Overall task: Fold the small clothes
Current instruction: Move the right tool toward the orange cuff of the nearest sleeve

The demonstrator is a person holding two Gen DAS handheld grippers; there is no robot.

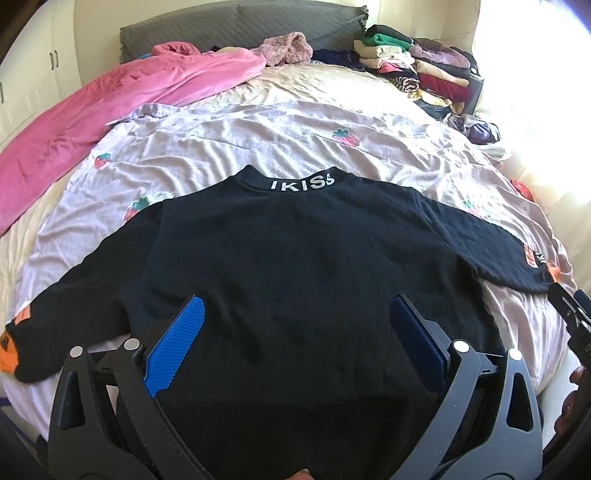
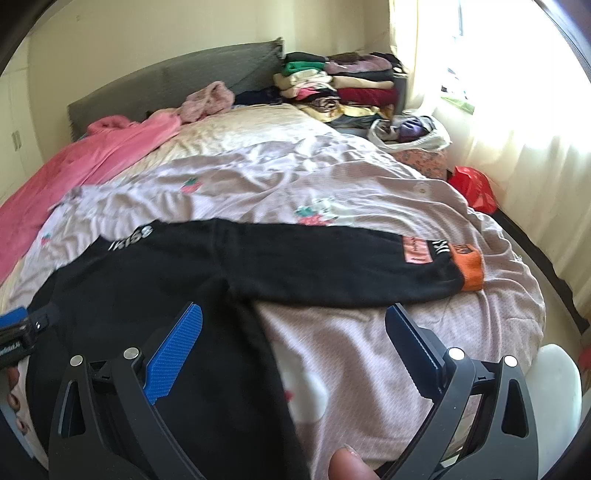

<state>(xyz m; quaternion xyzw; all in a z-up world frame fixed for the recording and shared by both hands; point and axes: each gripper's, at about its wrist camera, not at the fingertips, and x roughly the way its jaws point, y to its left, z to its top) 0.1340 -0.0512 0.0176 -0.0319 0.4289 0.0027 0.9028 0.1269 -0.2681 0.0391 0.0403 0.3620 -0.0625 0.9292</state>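
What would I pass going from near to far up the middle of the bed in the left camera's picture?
Open left gripper → black sweater → strawberry-print sheet → cream bedcover → fuzzy pink garment → grey headboard.

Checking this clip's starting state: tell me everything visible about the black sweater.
The black sweater is a knit-looking long-sleeved top lying flat on the strawberry-print sheet, collar away from the cameras, both sleeves spread sideways. White lettering runs along the collar; each sleeve ends in an orange cuff with patches near it. It is unfolded. Both grippers, left and right, are open above its hem, gripping nothing.
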